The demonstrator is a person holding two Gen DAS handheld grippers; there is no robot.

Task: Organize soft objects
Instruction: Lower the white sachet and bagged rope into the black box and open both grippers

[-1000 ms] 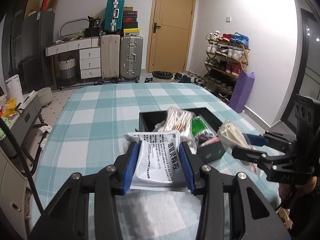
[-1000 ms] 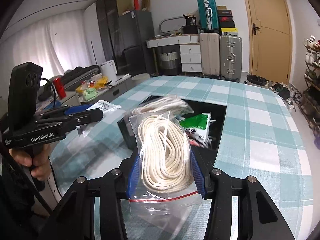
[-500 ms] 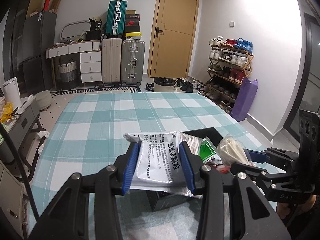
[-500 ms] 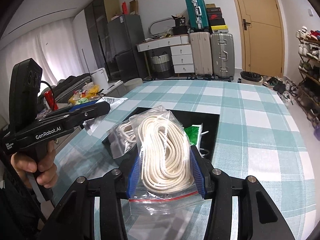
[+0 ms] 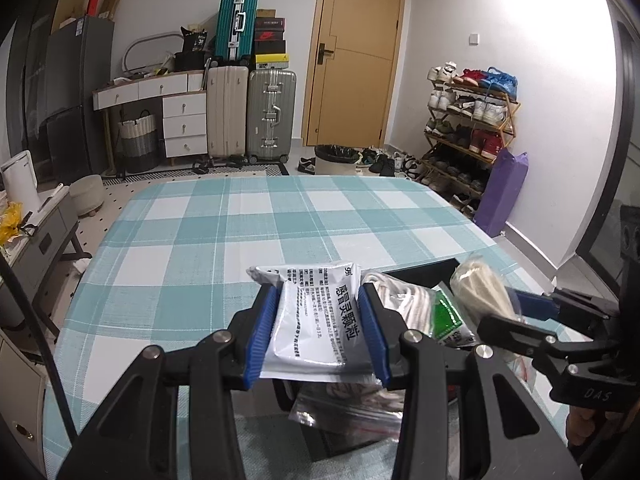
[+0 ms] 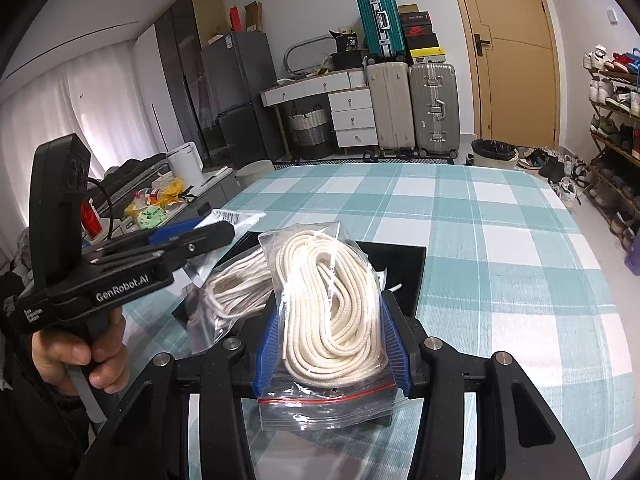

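Note:
My left gripper (image 5: 318, 332) is shut on a white foil sachet (image 5: 316, 320) with black Chinese print, held above the near left corner of a black box (image 5: 420, 274). My right gripper (image 6: 334, 342) is shut on a clear zip bag of coiled white rope (image 6: 328, 300), held over the same black box (image 6: 404, 264). A second bag of white rope (image 6: 232, 284) and a green packet (image 5: 446, 316) lie in the box. The right gripper shows at the right of the left wrist view (image 5: 520, 308); the left gripper shows at the left of the right wrist view (image 6: 200, 232).
The box stands near the front edge of a table with a teal and white checked cloth (image 5: 280, 220). Beyond the table are suitcases (image 5: 248, 108), a white drawer unit (image 5: 180, 120), a door (image 5: 352, 52), a shoe rack (image 5: 468, 120) and a side cabinet (image 5: 44, 236) to the left.
Both grippers have lifted and pulled back toward the table's near edge with their loads; the black box now sits lower and closer under them. Both grips are unchanged.

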